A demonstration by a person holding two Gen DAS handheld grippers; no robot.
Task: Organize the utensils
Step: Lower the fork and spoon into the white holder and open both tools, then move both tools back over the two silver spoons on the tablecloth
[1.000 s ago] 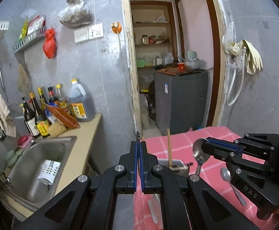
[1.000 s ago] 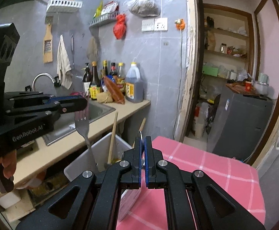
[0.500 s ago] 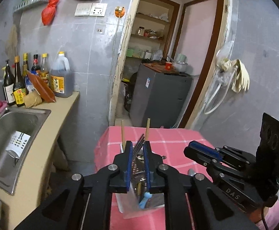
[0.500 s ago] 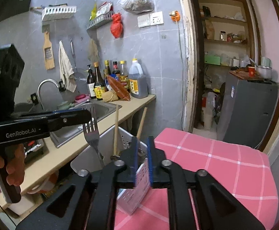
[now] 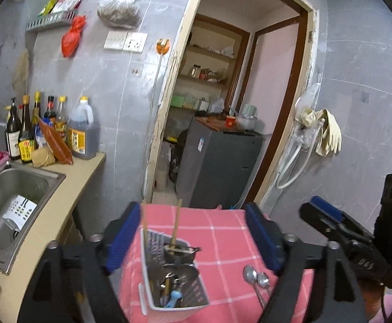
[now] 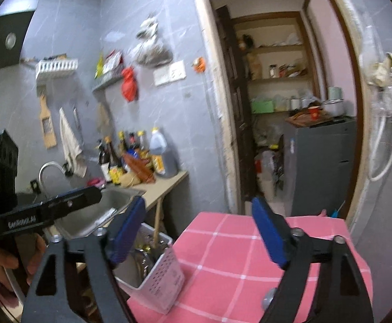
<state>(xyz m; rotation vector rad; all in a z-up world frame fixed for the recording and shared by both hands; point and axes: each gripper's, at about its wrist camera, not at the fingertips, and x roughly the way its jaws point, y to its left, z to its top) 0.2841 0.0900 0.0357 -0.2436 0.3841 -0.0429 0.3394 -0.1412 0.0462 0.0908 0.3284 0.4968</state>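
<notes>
Both grippers hang over the pink checked tablecloth (image 5: 222, 228), jaws opening wide. The left gripper (image 5: 196, 231) holds nothing; the white utensil basket (image 5: 169, 277), with chopsticks and cutlery inside, stands below it. Two spoons (image 5: 255, 276) lie just beside the basket. The right gripper (image 6: 201, 231) is empty too.

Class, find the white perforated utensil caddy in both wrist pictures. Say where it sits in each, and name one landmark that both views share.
Left wrist view: the white utensil caddy stands low, left of centre, on the pink checked tablecloth.
Right wrist view: the caddy is lower left, at the tablecloth's left edge.
Shared landmark: the red bag hanging on the wall, red bag.
</notes>
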